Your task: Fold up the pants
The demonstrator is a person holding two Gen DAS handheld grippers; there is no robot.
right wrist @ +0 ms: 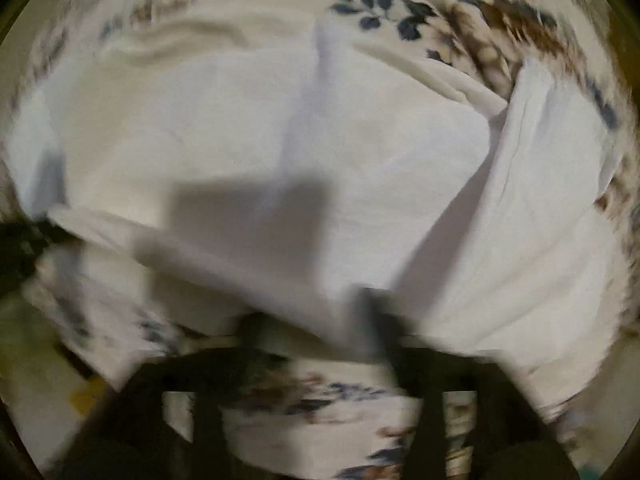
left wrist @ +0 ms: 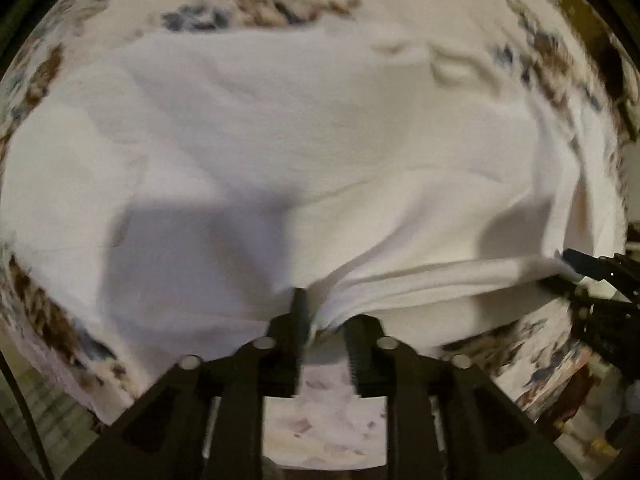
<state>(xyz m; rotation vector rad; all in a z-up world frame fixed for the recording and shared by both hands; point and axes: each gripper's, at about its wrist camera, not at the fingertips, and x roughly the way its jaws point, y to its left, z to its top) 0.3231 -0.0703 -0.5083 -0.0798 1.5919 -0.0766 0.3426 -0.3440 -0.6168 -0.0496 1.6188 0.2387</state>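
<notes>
Soft, matt white cloth pants [left wrist: 280, 140] lie creased on a floral-printed fabric sheet [right wrist: 372, 8], pinched by the left gripper [left wrist: 316, 320], matt black plastic with dull metal pins.

A home, most likely a bedroom: the work surface is a soft, rumpled floral bedsheet [right wrist: 380, 4] printed with blue leaves and brown blooms, lit dimly, with cluttered household items at its edge.
</notes>
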